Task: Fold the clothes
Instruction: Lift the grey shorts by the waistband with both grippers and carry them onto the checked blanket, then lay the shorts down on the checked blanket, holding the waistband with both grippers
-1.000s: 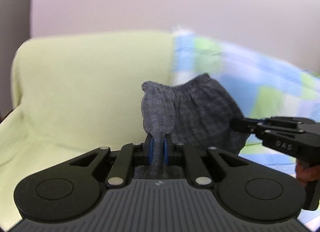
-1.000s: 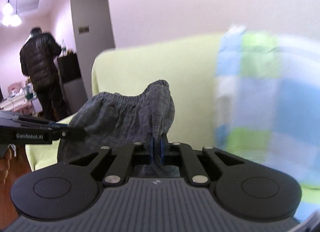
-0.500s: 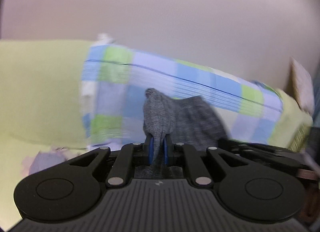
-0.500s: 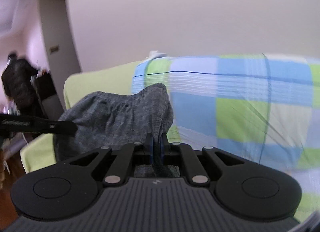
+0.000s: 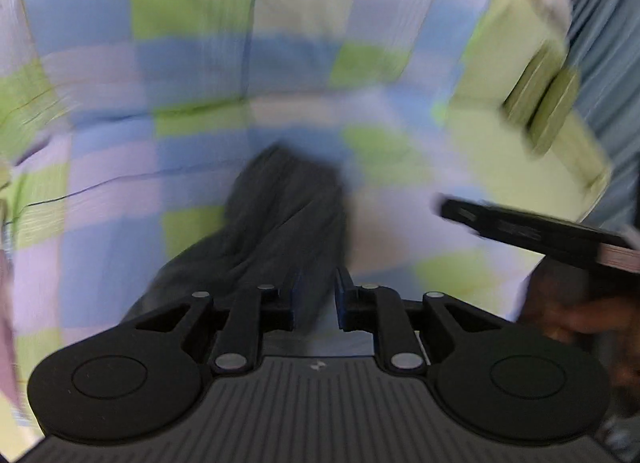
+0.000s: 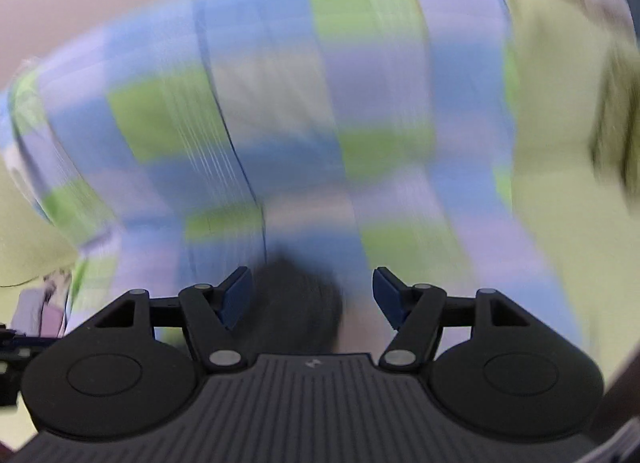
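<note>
The dark grey shorts (image 5: 280,219) lie on the blue, green and white checked blanket (image 5: 200,63), blurred by motion. My left gripper (image 5: 316,295) is open just above their near end, with cloth showing between and under the jaws. My right gripper (image 6: 312,295) is wide open over the shorts (image 6: 296,303), which lie loose between its blue pads (image 6: 236,295). The right gripper's black body (image 5: 532,231) shows at the right of the left wrist view.
The checked blanket (image 6: 280,123) covers a pale green sofa (image 5: 520,63). The sofa's arm (image 6: 560,143) stands to the right. A pale pink and lilac garment (image 6: 36,311) lies at the left edge. The left gripper's tip (image 6: 8,343) shows at far left.
Both grippers swung down and right from the wall toward the blanket and opened. The shorts, held up by both before, now lie on the blanket.
</note>
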`<state>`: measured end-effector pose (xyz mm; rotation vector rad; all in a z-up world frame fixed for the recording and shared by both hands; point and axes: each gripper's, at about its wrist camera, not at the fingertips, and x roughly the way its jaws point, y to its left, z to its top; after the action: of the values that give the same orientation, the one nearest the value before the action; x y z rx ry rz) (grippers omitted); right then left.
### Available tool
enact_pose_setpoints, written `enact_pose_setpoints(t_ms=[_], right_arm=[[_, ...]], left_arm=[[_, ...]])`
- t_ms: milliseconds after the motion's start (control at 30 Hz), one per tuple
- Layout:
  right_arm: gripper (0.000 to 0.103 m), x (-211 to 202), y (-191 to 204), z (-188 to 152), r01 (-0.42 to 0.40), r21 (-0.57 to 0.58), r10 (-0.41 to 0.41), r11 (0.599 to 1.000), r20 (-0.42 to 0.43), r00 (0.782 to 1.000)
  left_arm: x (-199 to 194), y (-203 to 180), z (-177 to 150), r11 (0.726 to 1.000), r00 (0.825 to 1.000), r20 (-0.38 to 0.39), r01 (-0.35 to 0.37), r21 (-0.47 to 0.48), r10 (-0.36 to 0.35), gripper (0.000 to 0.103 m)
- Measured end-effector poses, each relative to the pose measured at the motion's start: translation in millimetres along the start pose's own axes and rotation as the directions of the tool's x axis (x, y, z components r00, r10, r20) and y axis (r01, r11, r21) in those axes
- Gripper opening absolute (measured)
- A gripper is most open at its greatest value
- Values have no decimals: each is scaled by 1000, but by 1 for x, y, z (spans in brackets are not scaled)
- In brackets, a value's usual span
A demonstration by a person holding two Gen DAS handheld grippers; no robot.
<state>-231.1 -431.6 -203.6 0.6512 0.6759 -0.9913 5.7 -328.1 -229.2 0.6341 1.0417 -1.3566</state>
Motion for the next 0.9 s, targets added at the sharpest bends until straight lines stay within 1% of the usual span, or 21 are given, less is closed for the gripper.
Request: enact_pose_setpoints(t_ms=[33,67,100,167,200,267,333,367,400,433,500,567,600,633,667,767,800,867,900], right_arm=[[63,12,-8,-20,0,60,4,998,-61,998],[63,28,-16,-49,1,152,21,988,-145,989],[63,36,-18,-63,0,204,37,979,-174,984],[63,50,-15,-98,-14,315,84,949,-210,974],[62,53,-11,-107,-16,329,91,944,-215,972],[58,60,-4,-127,-19,358,105,934,-223,969],[52,67,4,-145,-21,388,118,921,-229,966],[52,71,8,-152,-17,410,119,912,-225,967],[52,76,11,-158,-14,429,120,903,-222,968],[52,79,13,-162,-11,441,119,897,-219,968],[52,85,17,-170,-4,464,117,886,-215,970],[52,83,15,-177,7,482,113,876,-218,969],[52,82,12,-180,11,490,111,872,-219,969],[52,78,9,-183,12,496,111,868,-217,970],[52,78,11,-188,14,498,110,867,-218,970],[52,81,15,-194,15,500,106,866,-214,971],[52,82,16,-195,15,500,105,866,-212,971],[52,81,17,-196,8,505,110,863,-202,973],[52,82,18,-197,-1,511,117,860,-195,974]], left_arm=[[12,2,-8,998,999,-25,-22,63,23,24],[23,5,-10,994,999,-43,-25,104,30,26],[42,7,-16,984,996,-77,-17,179,31,27],[51,-3,-35,964,994,-109,8,265,22,28],[66,-7,-41,940,991,-131,30,339,15,29],[76,-27,-53,912,987,-161,55,406,12,32],[89,-40,-69,875,977,-214,96,475,8,33],[93,-44,-74,868,974,-225,108,485,5,35],[99,-45,-79,858,970,-244,129,496,-5,40],[103,-47,-83,854,966,-257,143,500,-11,43],[112,-49,-92,844,959,-282,167,510,-19,43],[116,-48,-99,838,958,-285,161,522,-6,41],[116,-45,-102,836,959,-284,155,526,1,34],[114,-42,-102,841,960,-281,157,518,-6,10],[112,-39,-101,848,960,-279,166,503,-22,6],[102,-31,-95,860,963,-260,195,471,-77,5],[95,-25,-91,869,963,-248,210,449,-105,5],[89,-13,-86,894,958,-245,236,380,-148,5],[88,-1,-82,916,952,-243,256,310,-184,5]])
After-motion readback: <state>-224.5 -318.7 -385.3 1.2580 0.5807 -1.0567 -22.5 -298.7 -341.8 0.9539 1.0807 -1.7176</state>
